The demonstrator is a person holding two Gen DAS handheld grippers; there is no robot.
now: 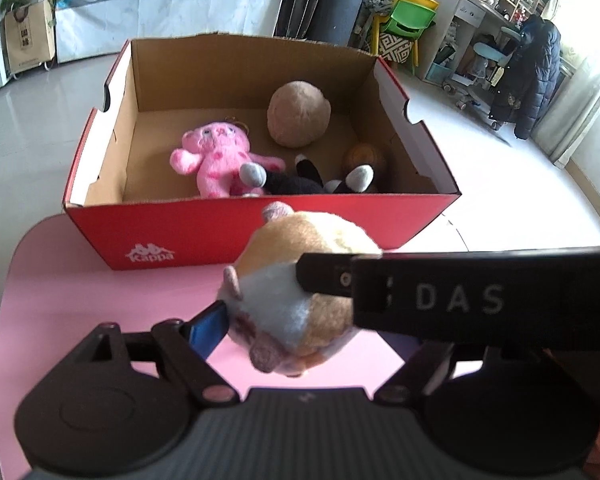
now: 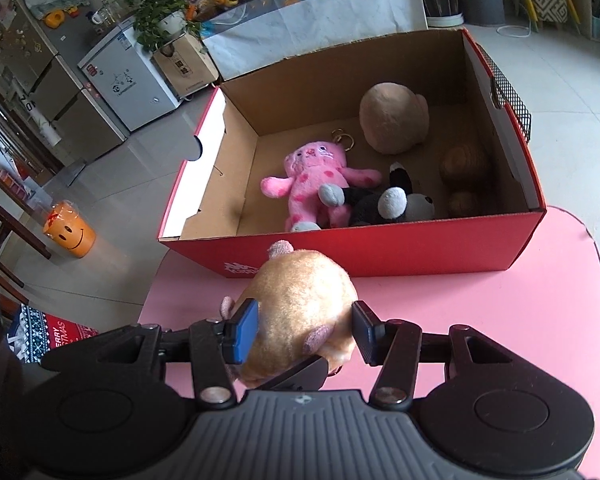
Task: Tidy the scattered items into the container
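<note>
Both grippers clamp the hamster toy [image 2: 300,308]: right gripper [image 2: 300,330] squeezing its sides, left gripper [image 1: 286,304] too. Carry it forward over the box [image 2: 380,252] wall ahead, keeping the hands level, then release together.

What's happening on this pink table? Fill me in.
A person with a gripper in each hand is packing soft toys into the red cardboard shoebox. Both the left gripper and the right gripper are clamped on one round tan-and-white plush hamster, held just in front of the box. Inside already lie a pink spotted plush bear, a black-and-white plush toy and a beige plush ball.
</note>
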